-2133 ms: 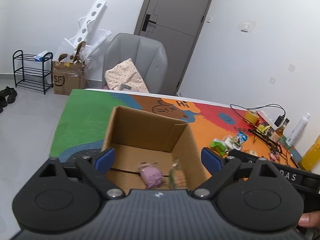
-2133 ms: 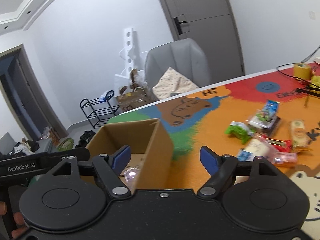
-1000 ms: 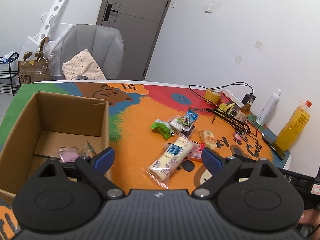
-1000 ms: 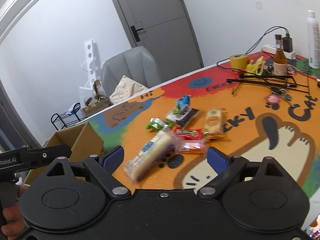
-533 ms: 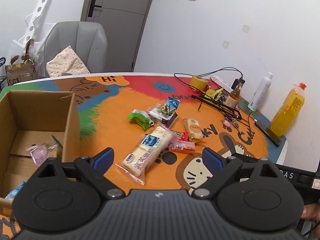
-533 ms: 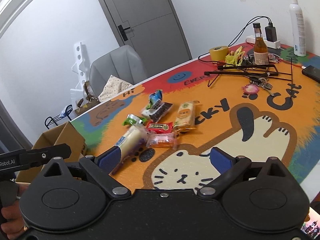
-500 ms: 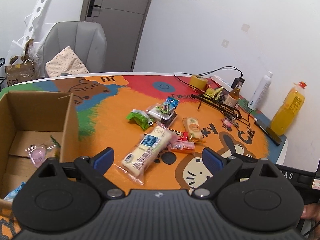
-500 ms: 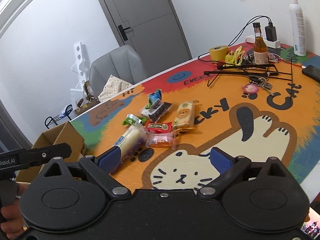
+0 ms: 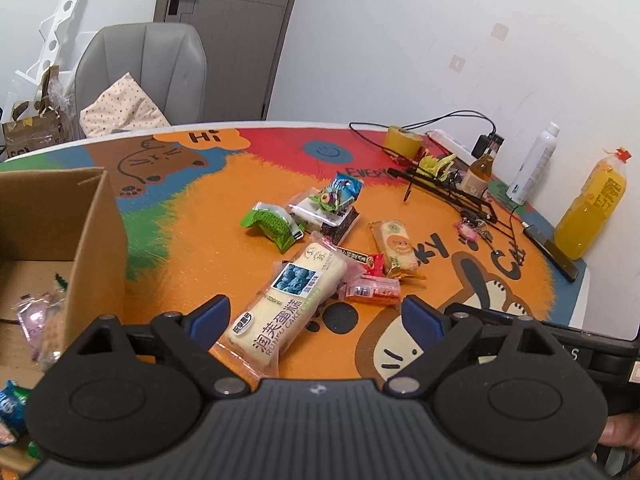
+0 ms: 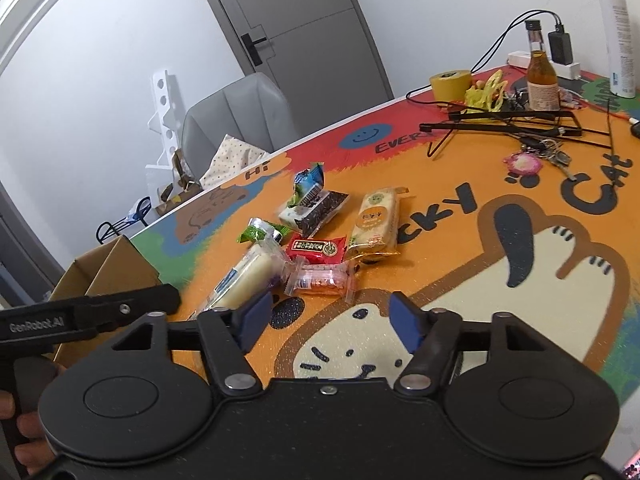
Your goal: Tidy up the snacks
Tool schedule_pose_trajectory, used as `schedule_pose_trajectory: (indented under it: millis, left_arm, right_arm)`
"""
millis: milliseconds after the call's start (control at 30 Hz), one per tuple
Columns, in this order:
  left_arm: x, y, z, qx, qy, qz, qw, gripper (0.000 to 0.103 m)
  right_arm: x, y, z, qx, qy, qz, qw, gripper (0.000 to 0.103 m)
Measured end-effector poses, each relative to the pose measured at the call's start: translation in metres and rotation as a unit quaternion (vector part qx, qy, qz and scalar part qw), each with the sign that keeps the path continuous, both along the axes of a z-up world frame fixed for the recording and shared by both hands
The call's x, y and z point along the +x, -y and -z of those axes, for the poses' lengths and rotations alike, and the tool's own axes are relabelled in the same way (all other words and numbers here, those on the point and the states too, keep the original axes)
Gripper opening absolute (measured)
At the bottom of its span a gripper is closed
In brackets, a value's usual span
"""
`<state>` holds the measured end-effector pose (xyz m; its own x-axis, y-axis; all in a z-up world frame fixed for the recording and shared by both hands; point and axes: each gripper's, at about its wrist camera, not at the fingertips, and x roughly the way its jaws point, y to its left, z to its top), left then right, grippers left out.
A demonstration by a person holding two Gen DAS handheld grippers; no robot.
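Left claw (image 9: pixel 316 316) wide, right claw (image 10: pixel 332 316) half-closing, both empty.

- Both views are bright and evenly lit, with soft indoor light and true colours on the printed table (image 9: pixel 208 248).
- Shadows are faint: thin dark edges under the snack wrappers and a soft one beside the cardboard box (image 9: pixel 96 240).
- Small glare spots sit on the clear wrapper of the long cake pack (image 9: pixel 288 300) and on the wrapped pink candy (image 10: pixel 320 278).
- Strong fisheye bending curves the door (image 10: pixel 296 28) and wall lines; the corners go black.
- Focus is mostly sharp, with slight softness toward the edges.
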<state>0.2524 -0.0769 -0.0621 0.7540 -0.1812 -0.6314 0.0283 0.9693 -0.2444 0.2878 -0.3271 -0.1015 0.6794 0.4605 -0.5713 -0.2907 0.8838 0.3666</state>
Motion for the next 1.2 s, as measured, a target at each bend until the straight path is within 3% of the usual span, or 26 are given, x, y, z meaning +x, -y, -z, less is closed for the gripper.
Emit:
schedule_pose_trajectory:
  millis: [600, 700, 767, 933, 1200]
  left_arm:
    - [0.044, -0.002, 0.041, 0.007, -0.03, -0.017, 0.9994, 0.09]
    - [0.047, -0.002, 0.048, 0.01, -0.04, -0.018, 0.999, 0.079]
    - [0.049, -0.001, 0.051, 0.019, -0.047, -0.023, 0.9984, 0.061]
    - [0.048, -0.002, 0.054, 0.018, -0.058, -0.022, 0.9979, 0.039]
    - [0.042, -0.005, 0.055, 0.01, -0.063, -0.023, 0.9977, 0.034]
  right_arm:
    - [0.041, -0.022, 0.01, -0.001, -0.009, -0.027, 1.0, 0.054]
    - [0.046, -0.024, 0.014, -0.002, -0.013, -0.031, 0.999, 0.053]
    - [0.049, -0.026, 0.016, -0.001, -0.015, -0.033, 0.999, 0.051]
    - [0.055, -0.033, 0.019, -0.001, -0.015, -0.04, 0.999, 0.049]
    - [0.068, -0.05, 0.016, 0.005, 0.004, -0.049, 0.999, 0.048]
